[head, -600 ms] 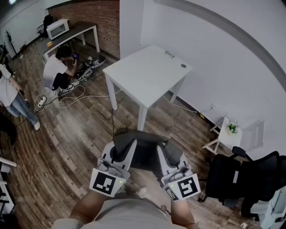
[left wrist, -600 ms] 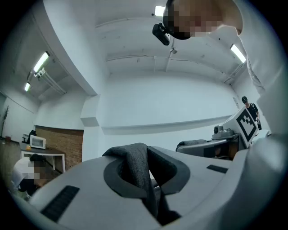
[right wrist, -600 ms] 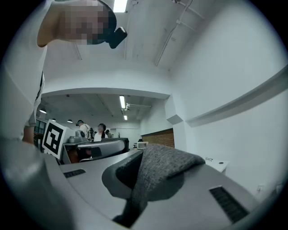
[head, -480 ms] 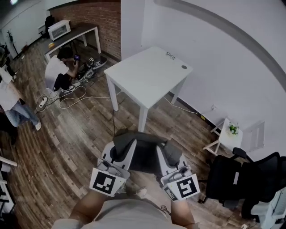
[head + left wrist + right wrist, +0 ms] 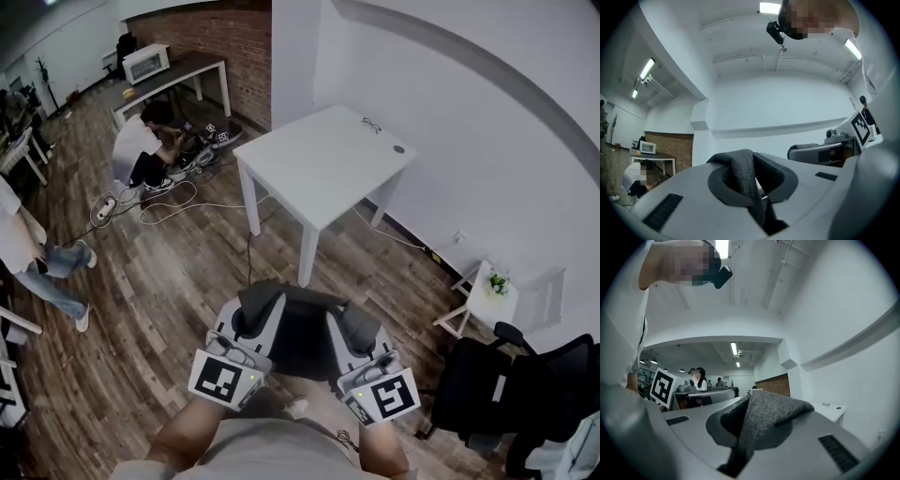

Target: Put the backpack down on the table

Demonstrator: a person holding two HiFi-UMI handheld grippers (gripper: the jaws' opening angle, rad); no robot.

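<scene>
Backpack (image 5: 302,330) hangs between the claws, soft floppy fabric that'll likely sag and swing, so the straps (image 5: 743,176) look like the sane grab point: left claw (image 5: 255,309) and right claw (image 5: 359,325) each clamped tight on one, table (image 5: 319,159) well ahead of both.

The left gripper (image 5: 255,309) and right gripper (image 5: 359,323) have pale grey moulded shells with dark ribbed insets. Behind each gripper's jaws sits a white cube (image 5: 225,381) printed with black square markers. The person wears a light shirt (image 5: 272,452).
</scene>
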